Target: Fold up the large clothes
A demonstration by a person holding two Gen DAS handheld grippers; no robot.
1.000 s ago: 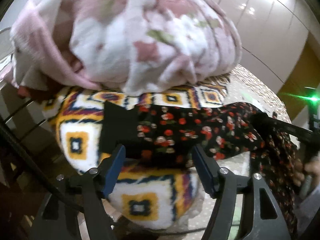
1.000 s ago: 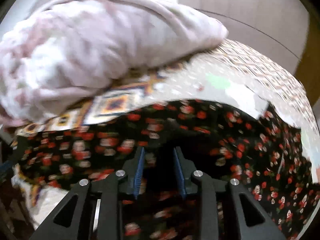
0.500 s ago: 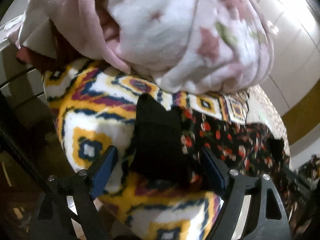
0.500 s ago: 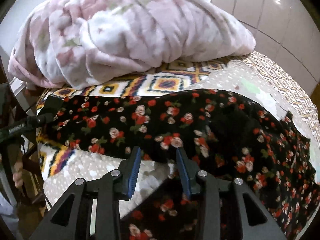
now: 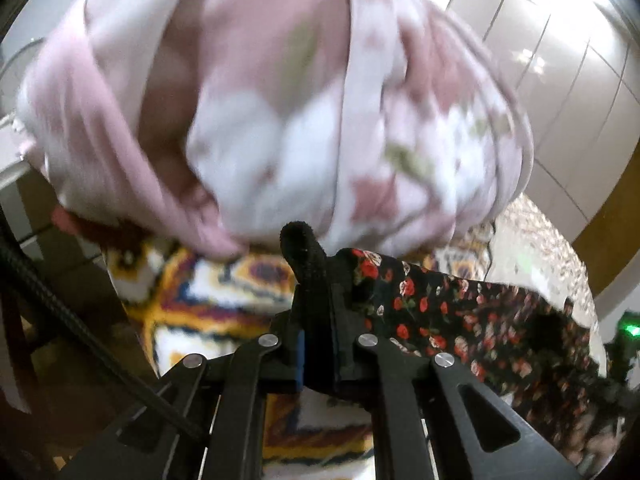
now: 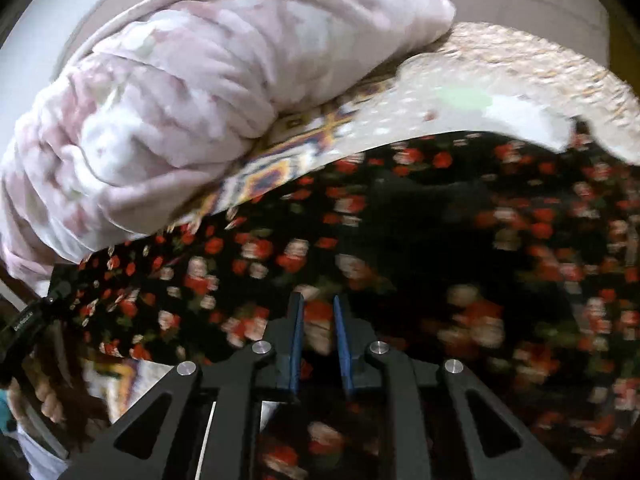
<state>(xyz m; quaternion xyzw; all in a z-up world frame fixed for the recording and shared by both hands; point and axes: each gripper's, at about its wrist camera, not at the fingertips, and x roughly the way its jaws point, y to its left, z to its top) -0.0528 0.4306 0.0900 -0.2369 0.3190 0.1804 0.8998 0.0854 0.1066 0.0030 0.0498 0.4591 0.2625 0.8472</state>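
Note:
A large black garment with red and white flowers (image 6: 400, 248) lies spread over the bed. My left gripper (image 5: 318, 320) is shut on its plain black end (image 5: 306, 256), which sticks up between the fingers; the floral cloth (image 5: 460, 316) trails off to the right. My right gripper (image 6: 318, 320) is shut on a fold of the same garment along its near edge. The left gripper also shows at the far left of the right wrist view (image 6: 36, 320), holding the garment's other end.
A bulky pink and white floral blanket (image 5: 280, 112) is heaped at the head of the bed, also in the right wrist view (image 6: 192, 100). Under it lies a yellow, blue and white patterned blanket (image 5: 216, 300) on a beige dotted bedspread (image 6: 500, 76). Tiled wall (image 5: 560, 60) behind.
My left gripper has closed on the garment's black end, which it only straddled before. The right gripper has stayed shut and moved forward over the floral cloth.

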